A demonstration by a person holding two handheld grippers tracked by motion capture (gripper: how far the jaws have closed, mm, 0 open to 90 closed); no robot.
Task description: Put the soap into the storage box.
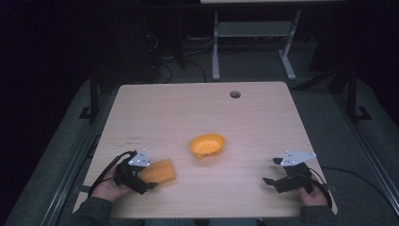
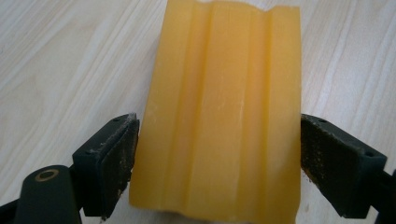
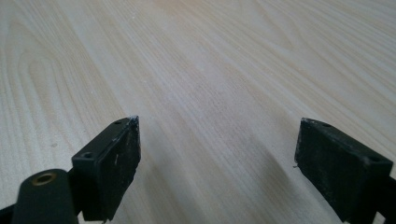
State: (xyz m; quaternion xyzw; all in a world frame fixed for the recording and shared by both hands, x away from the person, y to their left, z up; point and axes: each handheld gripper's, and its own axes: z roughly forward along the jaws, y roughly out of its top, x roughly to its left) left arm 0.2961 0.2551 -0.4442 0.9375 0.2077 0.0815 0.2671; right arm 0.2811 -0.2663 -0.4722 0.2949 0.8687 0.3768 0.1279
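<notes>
A ridged orange-yellow piece (image 1: pixel 162 170) lies flat on the wooden table (image 1: pixel 188 113) near the front left. My left gripper (image 1: pixel 149 175) is at its near end, held by a hand. In the left gripper view the piece (image 2: pixel 219 93) runs away between the jaws. The left gripper (image 2: pixel 219 140) is open, with a pad (image 2: pixel 116 158) at each long edge. An orange bowl (image 1: pixel 207 145) with small holes sits at the table's middle. My right gripper (image 1: pixel 273 170) rests at the front right, open. Bare wood lies between the jaws of the right gripper (image 3: pixel 219 140).
A round cable hole (image 1: pixel 235 94) is in the table near its far edge. Cables trail from both grippers off the front corners. Behind the table, a white desk frame (image 1: pixel 216 47) stands on the dark floor.
</notes>
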